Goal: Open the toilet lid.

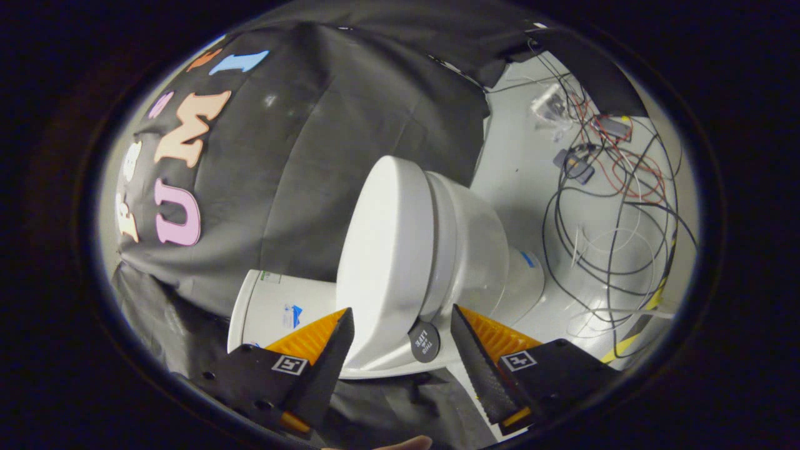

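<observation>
A white toilet (pixel 475 250) appears turned sideways in the gripper view. Its lid (pixel 381 250) lies shut on the bowl, the smooth top facing the black cloth. The white tank (pixel 275 306) sits beside the lid, behind my left finger. My gripper (pixel 400 311) is open, its orange and black fingers (pixel 312 356) spread wide. The lid's near edge lies between the fingertips, and neither finger touches it. A small dark round tag (pixel 424 340) sits on the toilet's rim between the fingers.
Black cloth (pixel 300 175) hangs behind the toilet and lies under the fingers. On the white floor (pixel 519 162) past the bowl sprawl tangled black and red cables (pixel 612 206) and small devices. Yellow-black tape (pixel 631 340) runs near the right finger.
</observation>
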Motion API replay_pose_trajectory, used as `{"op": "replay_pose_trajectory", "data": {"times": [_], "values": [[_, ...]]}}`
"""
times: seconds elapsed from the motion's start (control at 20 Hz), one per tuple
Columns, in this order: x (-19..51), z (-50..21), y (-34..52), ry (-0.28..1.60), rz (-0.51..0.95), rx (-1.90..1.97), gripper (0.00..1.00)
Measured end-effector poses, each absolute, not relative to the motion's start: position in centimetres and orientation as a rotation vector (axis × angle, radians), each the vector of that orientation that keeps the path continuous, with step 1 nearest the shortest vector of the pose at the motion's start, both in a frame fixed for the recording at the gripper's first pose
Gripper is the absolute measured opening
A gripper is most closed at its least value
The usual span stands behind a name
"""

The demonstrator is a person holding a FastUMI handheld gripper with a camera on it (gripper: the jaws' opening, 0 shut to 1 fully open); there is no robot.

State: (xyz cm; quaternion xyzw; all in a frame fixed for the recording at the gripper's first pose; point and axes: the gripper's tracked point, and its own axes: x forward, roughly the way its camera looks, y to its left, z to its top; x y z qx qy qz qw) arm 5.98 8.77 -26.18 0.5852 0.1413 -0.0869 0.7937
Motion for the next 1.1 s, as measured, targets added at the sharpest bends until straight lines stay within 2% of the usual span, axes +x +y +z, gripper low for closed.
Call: {"op": "replay_pose_trajectory", "data": {"times": [0.15,0.3,0.45,0.55,0.6,1.1], "values": [[6.8,-27.8,9.4,0.231,-0.204,1.342,0.96],[6.6,-31.3,10.4,0.263,-0.245,1.425,0.68],[8.3,-30.4,10.4,0.168,-0.222,1.524,0.68],[8.9,-29.0,11.1,0.143,-0.140,1.577,0.29],[9.0,-29.0,10.3,0.139,-0.149,1.568,0.09],[8.2,-27.6,10.4,0.234,-0.282,1.371,0.06]]}}
